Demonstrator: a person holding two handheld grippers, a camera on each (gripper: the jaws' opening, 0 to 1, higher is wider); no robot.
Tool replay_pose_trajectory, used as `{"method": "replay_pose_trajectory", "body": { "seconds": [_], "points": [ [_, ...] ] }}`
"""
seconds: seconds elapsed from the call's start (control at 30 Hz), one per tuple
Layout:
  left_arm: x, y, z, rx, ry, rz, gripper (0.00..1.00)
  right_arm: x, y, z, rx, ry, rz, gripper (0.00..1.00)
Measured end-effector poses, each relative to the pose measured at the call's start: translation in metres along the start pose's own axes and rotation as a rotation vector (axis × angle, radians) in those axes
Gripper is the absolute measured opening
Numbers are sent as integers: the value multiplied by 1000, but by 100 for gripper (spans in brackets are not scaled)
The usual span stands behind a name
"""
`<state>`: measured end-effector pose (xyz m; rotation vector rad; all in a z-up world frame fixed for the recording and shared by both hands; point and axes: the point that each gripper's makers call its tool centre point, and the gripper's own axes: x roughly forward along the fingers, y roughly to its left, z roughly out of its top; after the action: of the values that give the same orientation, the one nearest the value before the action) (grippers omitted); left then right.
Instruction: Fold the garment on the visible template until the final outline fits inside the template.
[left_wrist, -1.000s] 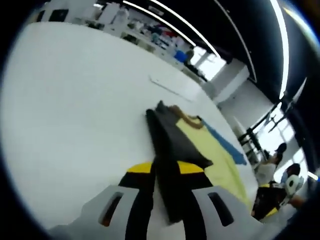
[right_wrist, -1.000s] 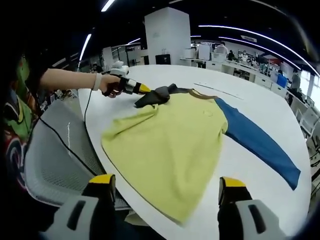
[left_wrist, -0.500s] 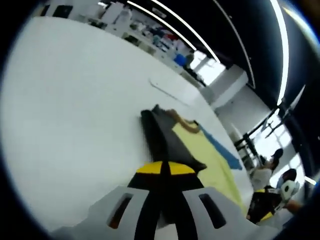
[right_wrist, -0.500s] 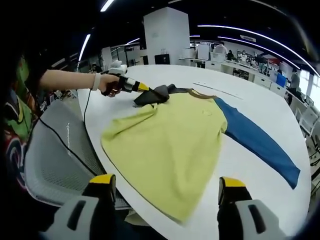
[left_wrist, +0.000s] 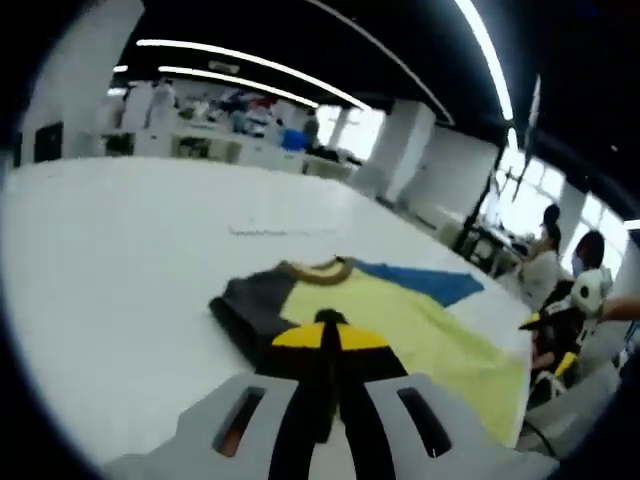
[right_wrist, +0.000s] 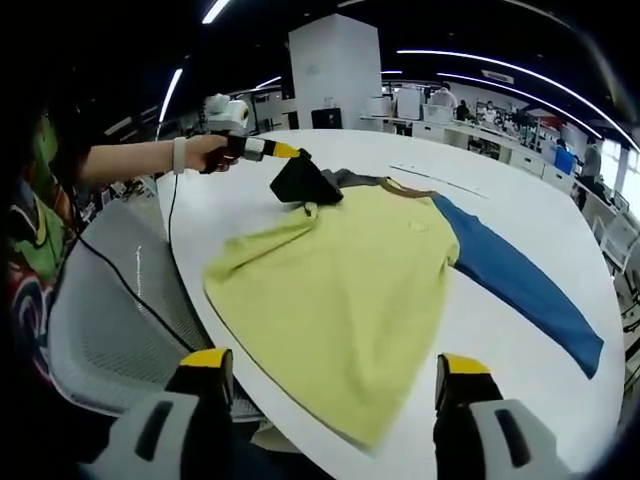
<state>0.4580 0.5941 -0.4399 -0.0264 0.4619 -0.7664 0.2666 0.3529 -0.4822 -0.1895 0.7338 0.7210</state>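
A yellow-green garment (right_wrist: 340, 300) with one blue sleeve (right_wrist: 520, 285) and one dark grey sleeve (right_wrist: 305, 185) lies spread on a white table (right_wrist: 500, 370), its hem hanging just over the near edge in the right gripper view. That view alone shows the whole shirt, soft and lightly creased, with a brown ribbed collar (right_wrist: 405, 187) and the blue sleeve stretched flat toward the far right. It also shows a person's hand (right_wrist: 205, 155) holding the left gripper (right_wrist: 290, 155), whose yellow-tipped jaws are pinched together on the grey sleeve, lifting it into a peaked fold above the shoulder. The right gripper (right_wrist: 325, 375) stands wide apart at the bottom of its own view with nothing between its yellow-capped jaws, above the hem. A grey mesh chair (right_wrist: 110, 330) sits beside the table

The left gripper view looks low across the smooth tabletop (left_wrist: 120, 270): its jaws meet with dark cloth (left_wrist: 255, 305) clamped between them, the collar and blue sleeve beyond. Only here do seated people (left_wrist: 560, 290) at the far side show. A thin pale line (left_wrist: 280, 230) marks the table beyond the collar
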Motion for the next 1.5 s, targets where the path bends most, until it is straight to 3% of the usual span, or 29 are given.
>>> {"method": "replay_pose_trajectory", "body": {
  "seconds": [0.2, 0.4, 0.5, 0.77, 0.97, 1.03, 1.23, 1.43, 1.5],
  "points": [
    [13, -51, -44, 93, 119, -111, 0, 1, 2, -2, 0, 5, 5, 83],
    [22, -65, -73, 76, 169, -130, 0, 0, 1, -2, 4, 2, 1, 83],
    [22, -68, -79, 64, 175, -125, 0, -1, 1, -3, 6, 2, 0, 83],
    [18, -66, -75, 67, 177, -139, 6, -1, 0, -2, 9, -2, -3, 83],
    [7, -65, -63, 108, 161, -140, 13, 2, 1, -1, 1, -5, 4, 83],
    [7, -62, -59, 169, 172, -154, 15, 2, 2, 0, 0, -5, 6, 83],
    [16, -63, -56, 349, 253, -251, 16, 1, 1, -1, 3, -8, 5, 83],
    [27, -68, -57, 429, 335, -370, 17, -2, 0, -3, 12, -9, -4, 83],
    [32, -64, -58, 442, 356, -368, 16, -4, -1, -5, 12, -5, -8, 83]
  ]
}}
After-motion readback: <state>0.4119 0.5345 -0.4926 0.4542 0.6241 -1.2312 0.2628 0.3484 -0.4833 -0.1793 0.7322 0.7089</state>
